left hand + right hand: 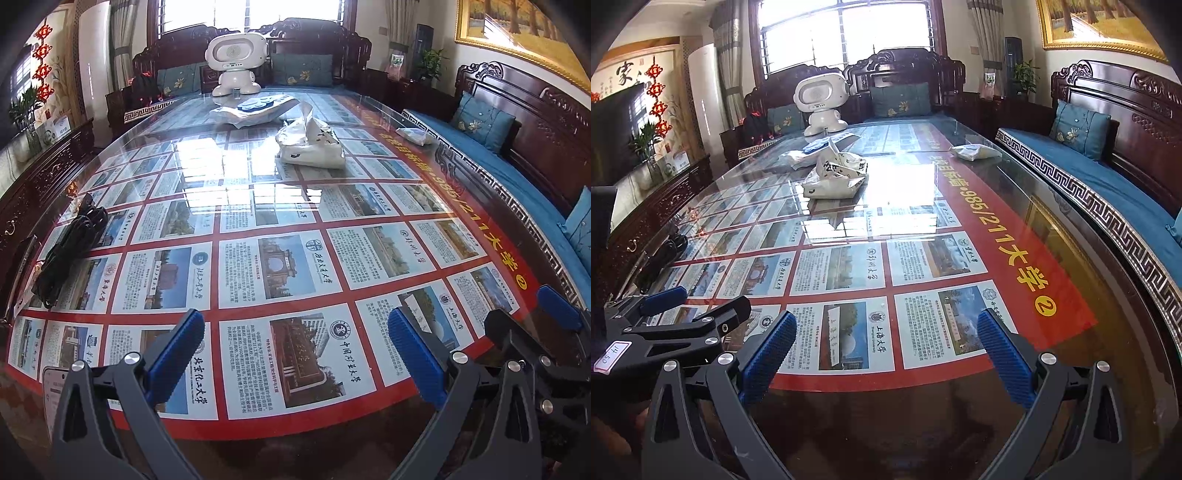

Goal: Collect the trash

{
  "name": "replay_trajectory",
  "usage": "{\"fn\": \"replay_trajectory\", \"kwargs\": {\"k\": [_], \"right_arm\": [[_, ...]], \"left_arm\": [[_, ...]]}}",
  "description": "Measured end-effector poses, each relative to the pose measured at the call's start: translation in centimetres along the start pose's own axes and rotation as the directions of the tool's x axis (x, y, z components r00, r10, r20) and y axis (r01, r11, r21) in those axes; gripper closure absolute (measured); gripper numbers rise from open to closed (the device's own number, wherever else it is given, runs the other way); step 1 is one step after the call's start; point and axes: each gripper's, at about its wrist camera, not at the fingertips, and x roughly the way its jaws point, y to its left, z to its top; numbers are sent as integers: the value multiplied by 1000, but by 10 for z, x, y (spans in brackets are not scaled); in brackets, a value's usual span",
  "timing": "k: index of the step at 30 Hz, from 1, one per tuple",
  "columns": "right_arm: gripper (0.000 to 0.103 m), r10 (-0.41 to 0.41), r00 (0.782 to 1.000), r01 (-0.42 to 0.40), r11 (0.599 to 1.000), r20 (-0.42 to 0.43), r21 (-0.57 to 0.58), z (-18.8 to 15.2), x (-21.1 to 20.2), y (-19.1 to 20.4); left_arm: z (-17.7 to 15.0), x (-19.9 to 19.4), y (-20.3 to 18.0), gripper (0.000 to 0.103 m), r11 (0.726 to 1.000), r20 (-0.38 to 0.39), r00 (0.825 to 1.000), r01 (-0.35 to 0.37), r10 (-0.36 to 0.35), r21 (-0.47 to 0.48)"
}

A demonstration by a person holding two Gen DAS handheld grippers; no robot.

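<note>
Lying well beyond both gaping claws (295,350) (886,347): crumpled white bag (312,144).

Phone (55,391) cut off (lower left)

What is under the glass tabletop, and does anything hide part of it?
Under the glass tabletop lies a red poster of university cards. The crumpled white bag, flat white packet and black cable bundle cover parts; glare washes out more.
</note>
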Motion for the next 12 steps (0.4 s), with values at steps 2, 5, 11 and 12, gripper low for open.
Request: {"fn": "replay_trajectory", "kwargs": {"k": [2,5,11,12], "right_arm": [[8,1,1000,-1,1000,0,-3,0,0,1],[8,2,1000,-2,1000,0,-8,-1,0,2],[8,3,1000,-3,1000,-2,-6,-1,1,2],[8,4,1000,-4,1000,-2,-6,-1,0,2]], "left_arm": [[0,1,0,4,1000,-4,1000,-4,4,2],[0,2,0,4,1000,-9,1000,-4,4,7],[0,2,-2,4,1000,-14,1000,-5,5,13],[0,2,-2,4,1000,-12,1000,-5,5,13]]}}
